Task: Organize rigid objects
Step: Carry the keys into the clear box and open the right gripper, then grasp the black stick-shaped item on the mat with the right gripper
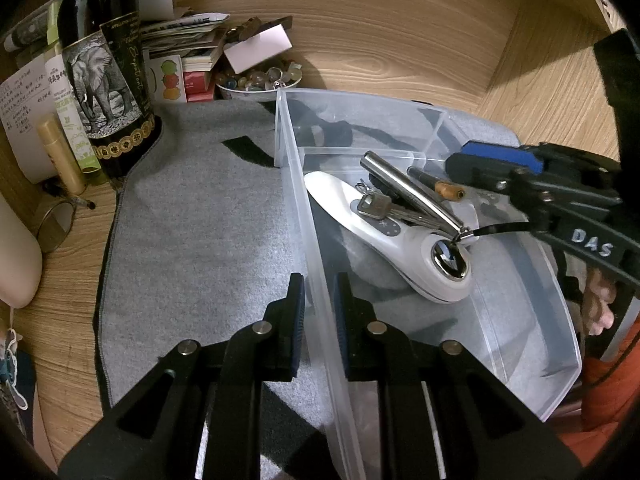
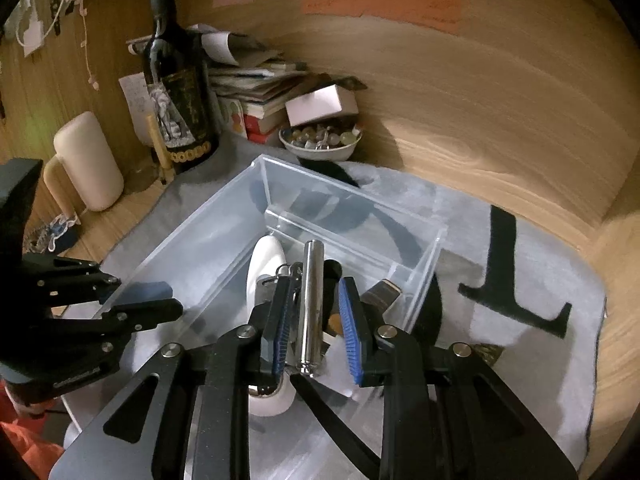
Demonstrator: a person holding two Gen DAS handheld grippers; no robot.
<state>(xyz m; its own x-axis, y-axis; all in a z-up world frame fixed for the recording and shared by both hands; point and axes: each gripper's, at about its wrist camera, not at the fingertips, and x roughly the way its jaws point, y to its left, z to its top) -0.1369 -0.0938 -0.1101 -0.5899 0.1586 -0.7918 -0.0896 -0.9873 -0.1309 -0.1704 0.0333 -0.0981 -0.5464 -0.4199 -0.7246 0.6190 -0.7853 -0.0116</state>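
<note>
A clear plastic box (image 1: 291, 160) stands on a grey mat (image 1: 200, 220). Its near compartment holds a white handheld device (image 1: 384, 236), keys (image 1: 376, 206), a dark pen with a wooden tip (image 1: 440, 186) and a silver metal cylinder (image 1: 412, 194) with a black strap. My left gripper (image 1: 319, 278) is shut on the box's left wall. My right gripper (image 2: 316, 284) hovers over the compartment, pointing steeply down. The silver cylinder (image 2: 313, 300) lies between its blue pads (image 2: 352, 332) with a gap on each side, resting on the white device (image 2: 266, 256).
A dark bottle with an elephant label (image 1: 104, 80), a yellow tube (image 1: 60, 156), a stack of books and papers (image 1: 188, 40) and a bowl of beads (image 1: 256, 80) crowd the back left. A cream container (image 2: 88, 160) stands left. Wooden walls enclose the desk.
</note>
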